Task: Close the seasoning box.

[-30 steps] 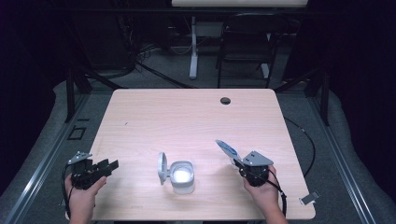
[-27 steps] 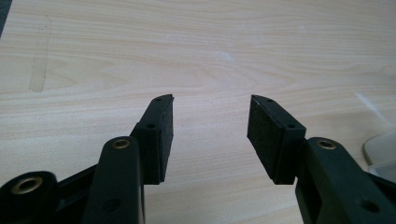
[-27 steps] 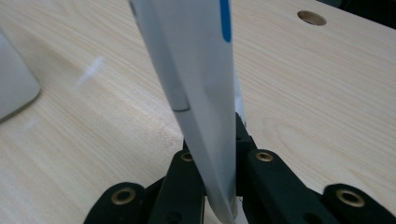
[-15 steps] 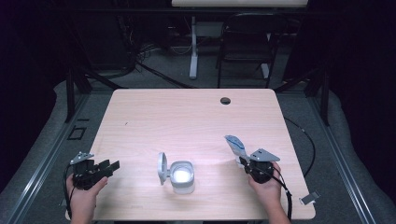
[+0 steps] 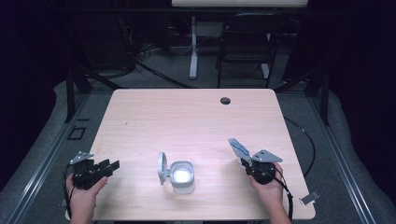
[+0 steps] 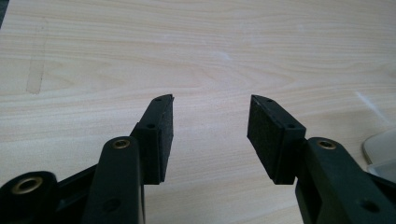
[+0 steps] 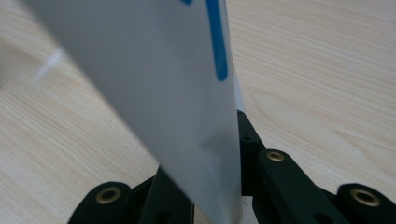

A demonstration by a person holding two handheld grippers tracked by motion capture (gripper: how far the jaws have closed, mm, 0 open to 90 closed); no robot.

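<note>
Light wooden desk [image 5: 196, 116] in a dark room. High view: left claw [image 5: 112, 165] rests at the near left edge, jaws apart; a white container [image 5: 182, 176] with its lid raised stands near centre; right claw [image 5: 243, 161] holds a white packet [image 5: 238, 148] at near right. Left gripper view: jaws wide, bare wood between. Right gripper view: jaws clamp the blue-striped packet [image 7: 163, 93] above the desk.

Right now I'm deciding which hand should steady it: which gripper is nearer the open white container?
Right, narrowly. The right gripper, shut on a white packet, sits to the right of the white container; the left gripper, fingers open, sits slightly farther off on its left.
</note>
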